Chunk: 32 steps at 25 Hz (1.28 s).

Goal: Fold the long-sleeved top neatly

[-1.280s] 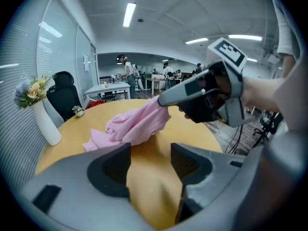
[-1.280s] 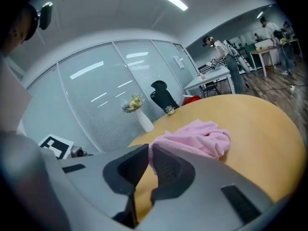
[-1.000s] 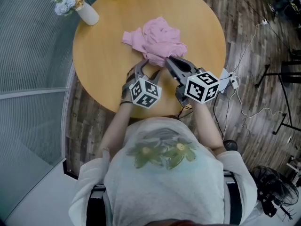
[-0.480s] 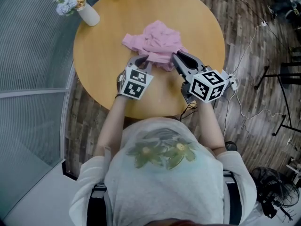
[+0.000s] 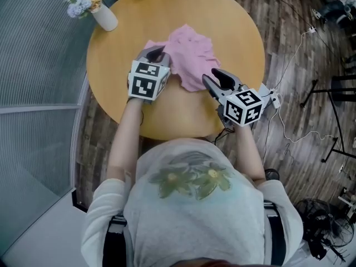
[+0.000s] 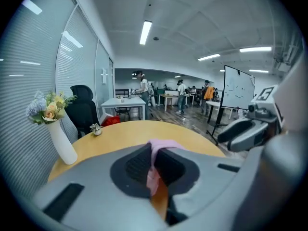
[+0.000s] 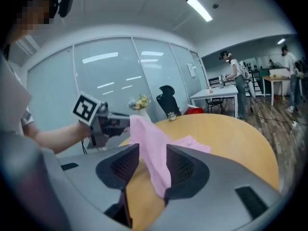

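Round wooden worktop (image 5: 228, 21) holds the pink top (image 5: 192, 60) bunched up, so this looks like spreading it out before any fold. Left gripper (image 6: 153, 158) fingers pinch a fold of it; right gripper (image 7: 153, 161) fingers have just been opening, cloth loose between them, and next need a fresh edge to pull flat

**Three cameras around one round table**

Your head camera looks steeply down on the table (image 5: 233, 32) from above your shoulders. Each gripper camera sits close behind its own jaws, looking slightly downward across the table. All three views share the pink top (image 5: 192, 57). The right gripper view also catches your left gripper (image 7: 124, 121).
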Motion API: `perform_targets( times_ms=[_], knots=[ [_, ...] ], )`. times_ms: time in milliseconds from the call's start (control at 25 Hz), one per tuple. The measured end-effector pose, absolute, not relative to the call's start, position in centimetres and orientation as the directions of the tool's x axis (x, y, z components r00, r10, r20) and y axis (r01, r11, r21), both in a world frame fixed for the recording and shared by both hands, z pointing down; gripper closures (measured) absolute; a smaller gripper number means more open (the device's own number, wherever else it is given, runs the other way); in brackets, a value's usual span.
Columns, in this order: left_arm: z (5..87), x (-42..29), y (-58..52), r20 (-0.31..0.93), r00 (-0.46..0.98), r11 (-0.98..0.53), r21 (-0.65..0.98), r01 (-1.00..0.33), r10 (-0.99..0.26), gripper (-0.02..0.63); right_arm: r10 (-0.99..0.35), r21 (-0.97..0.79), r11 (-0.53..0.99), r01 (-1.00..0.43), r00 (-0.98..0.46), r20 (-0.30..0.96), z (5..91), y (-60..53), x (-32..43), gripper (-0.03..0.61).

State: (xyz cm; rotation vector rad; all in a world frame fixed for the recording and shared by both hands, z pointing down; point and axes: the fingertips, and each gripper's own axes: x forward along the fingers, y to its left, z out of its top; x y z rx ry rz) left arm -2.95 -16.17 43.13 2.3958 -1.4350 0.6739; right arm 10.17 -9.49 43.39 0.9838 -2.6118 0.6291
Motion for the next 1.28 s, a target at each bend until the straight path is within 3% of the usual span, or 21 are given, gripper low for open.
perform_targets(
  times_ms=[80, 280, 560, 720, 800, 1120, 1280],
  knots=[
    [42.3, -3.0, -16.1, 0.509, 0.395, -0.469, -0.019, -0.883, -0.765, 0.597, -0.510, -0.239, 0.703, -0.669, -0.709, 0.487, 45.7, -7.9, 9.6, 0.383],
    [40.7, -3.0, -15.7, 0.488, 0.394, -0.459, -0.015, -0.889, -0.779, 0.598, -0.414, -0.154, 0.761, -0.630, -0.655, 0.633, 53.1, -4.5, 6.8, 0.377],
    [38.2, -2.4, -13.6, 0.438, 0.408, -0.433, 0.047, -0.900, -0.801, 0.598, -0.537, 0.123, 0.700, -0.703, -0.405, 0.740, 61.9, -6.7, 6.5, 0.364],
    [37.6, -1.9, -12.5, 0.427, 0.418, -0.433, 0.066, -0.899, -0.802, 0.598, -0.617, 0.270, 0.665, -0.696, -0.308, 0.724, 62.8, -9.0, 6.2, 0.378],
    [37.7, -2.2, -12.2, 0.427, 0.405, -0.425, 0.053, -0.903, -0.808, 0.598, -0.636, 0.272, 0.650, -0.709, -0.313, 0.705, 61.9, -9.5, 6.4, 0.532],
    [42.2, -8.6, -10.7, 0.510, 0.244, -0.303, -0.035, -0.952, -0.825, 0.597, -0.716, 0.128, 0.498, -0.858, -0.323, 0.619, 57.0, -9.0, 15.0, 0.541],
    [44.7, -9.4, -9.4, 0.549, 0.226, -0.298, -0.043, -0.954, -0.805, 0.597, -0.796, 0.145, 0.423, -0.894, -0.290, 0.530, 53.1, -9.9, 18.1, 0.543]
  ],
)
